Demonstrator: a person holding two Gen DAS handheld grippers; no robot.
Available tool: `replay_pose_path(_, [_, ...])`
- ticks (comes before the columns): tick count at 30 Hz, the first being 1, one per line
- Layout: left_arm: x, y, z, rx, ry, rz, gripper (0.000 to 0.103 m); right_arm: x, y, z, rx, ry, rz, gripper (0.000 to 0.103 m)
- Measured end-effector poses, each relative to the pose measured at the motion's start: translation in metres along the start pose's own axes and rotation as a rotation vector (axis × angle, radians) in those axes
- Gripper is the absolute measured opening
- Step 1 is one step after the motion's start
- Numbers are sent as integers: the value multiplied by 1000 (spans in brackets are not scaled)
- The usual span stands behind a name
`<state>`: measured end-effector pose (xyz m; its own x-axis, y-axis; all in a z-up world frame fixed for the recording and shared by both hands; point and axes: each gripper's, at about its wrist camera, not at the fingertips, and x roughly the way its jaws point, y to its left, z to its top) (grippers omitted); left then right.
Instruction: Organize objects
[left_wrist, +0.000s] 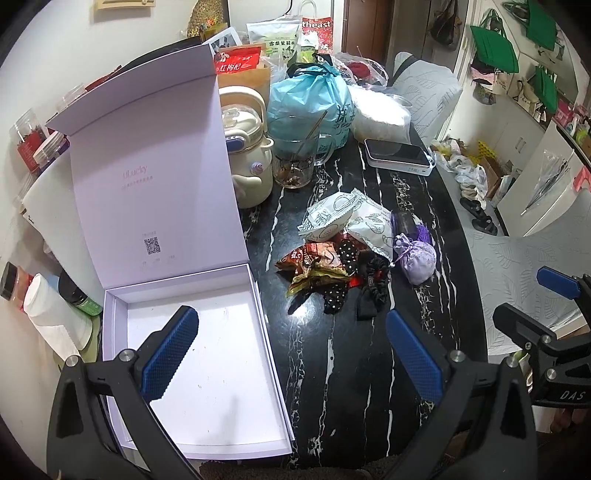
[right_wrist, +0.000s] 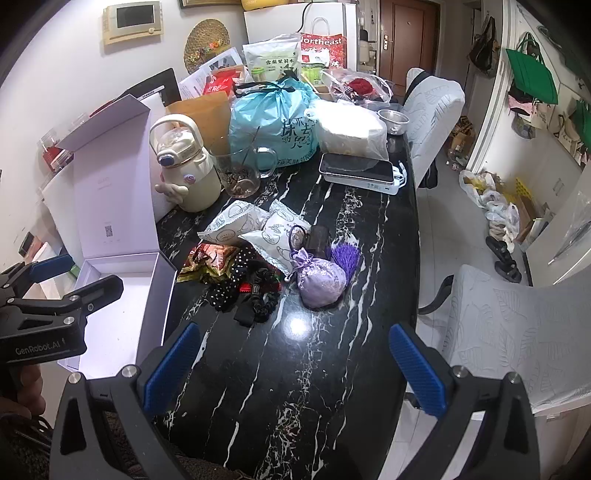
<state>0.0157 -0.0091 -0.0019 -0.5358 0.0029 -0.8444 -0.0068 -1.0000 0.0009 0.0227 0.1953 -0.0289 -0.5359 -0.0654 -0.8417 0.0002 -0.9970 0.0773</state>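
Here, a black marble-patterned tabletop (right_wrist: 325, 369) carries a loose heap of small items beside an open lilac box (left_wrist: 207, 369), whose lid (left_wrist: 147, 177) stands raised at the rear and whose white tray holds nothing. The left tool (left_wrist: 291, 354) hangs above the near right edge of the box, one blue pad over the tray and the other over bare tabletop; its jaws are spread wide and grasp nothing. The right tool (right_wrist: 295, 369) hangs over bare tabletop nearer than the heap, likewise released with nothing between its pads. The heap lies in the middle of the tabletop, just right of the box: two white snack packets (right_wrist: 255, 229) at the back, a red-and-gold wrapper (right_wrist: 210, 260) toward the box, a black polka-dot cloth (right_wrist: 229, 286) and a black hair tie (right_wrist: 262, 295) at the front, and a lilac drawstring pouch (right_wrist: 321, 282) with a purple tassel (right_wrist: 347, 254) on the right. Behind the heap stand a cream bottle with a handle (right_wrist: 184, 166), a glass mug (right_wrist: 240, 173), a tied blue bag (right_wrist: 273, 122) and a flat white device (right_wrist: 360, 171). A covered chair (right_wrist: 517, 325) stands to the right of the tabletop.
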Motion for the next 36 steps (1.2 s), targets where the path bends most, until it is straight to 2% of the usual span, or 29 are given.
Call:
replay_pose_path(20, [2,0,-6,0,12,-1,102,3,0,-2,3,7,-2,103])
replay_pose_path(36, [22,-4,4,-3,75,-42,101,21,-8,1,28,66,7,103])
